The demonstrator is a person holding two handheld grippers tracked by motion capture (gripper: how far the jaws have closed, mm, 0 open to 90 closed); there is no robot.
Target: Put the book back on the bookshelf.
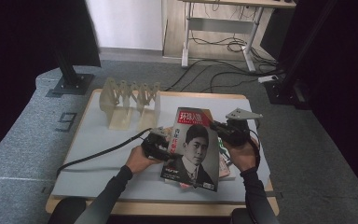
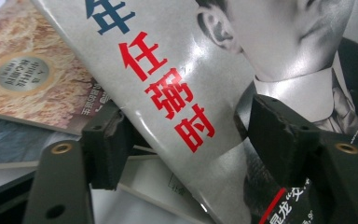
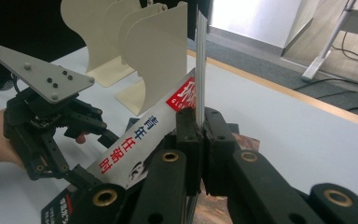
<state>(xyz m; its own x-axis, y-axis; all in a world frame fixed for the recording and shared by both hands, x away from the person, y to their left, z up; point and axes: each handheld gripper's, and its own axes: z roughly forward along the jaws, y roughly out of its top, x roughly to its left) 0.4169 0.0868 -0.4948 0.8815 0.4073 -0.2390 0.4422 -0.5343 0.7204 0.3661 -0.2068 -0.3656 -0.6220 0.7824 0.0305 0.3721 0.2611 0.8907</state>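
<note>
Glossy mag: grey cover w/ portrait + red/blue lettering, magazine [image 1: 192, 148] is lifted off the table, tilted, cover facing up toward the person; sits mid-table over the stack, between both tools.
Right gripper [image 3: 199, 122]: clenched tight on the mag's right edge, thin edge pinched between the pads; prob. carries the weight so the mag can be stood up.
Left gripper [image 1: 160, 141]: at the mag's left edge, jaws straddle that edge w/ one under & one over the cover; pads don't look pressed on, so released, not gripping. Judged role: steady/guide the free side so it doesn't flop.
Stack [image 2: 25, 77]: other mags/books lie flat beneath, brown-patterned cover uppermost at left; source pile, likely.
Rack [image 1: 129, 99]: cream divider stand, upright fins, at table's far left, well apart from the mag; prob. destination, slots suit upright mags.
Table [image 1: 98, 140]: pale grey top, wood rim.
Next, est.: swing mag upright, edge-first toward a slot.
</note>
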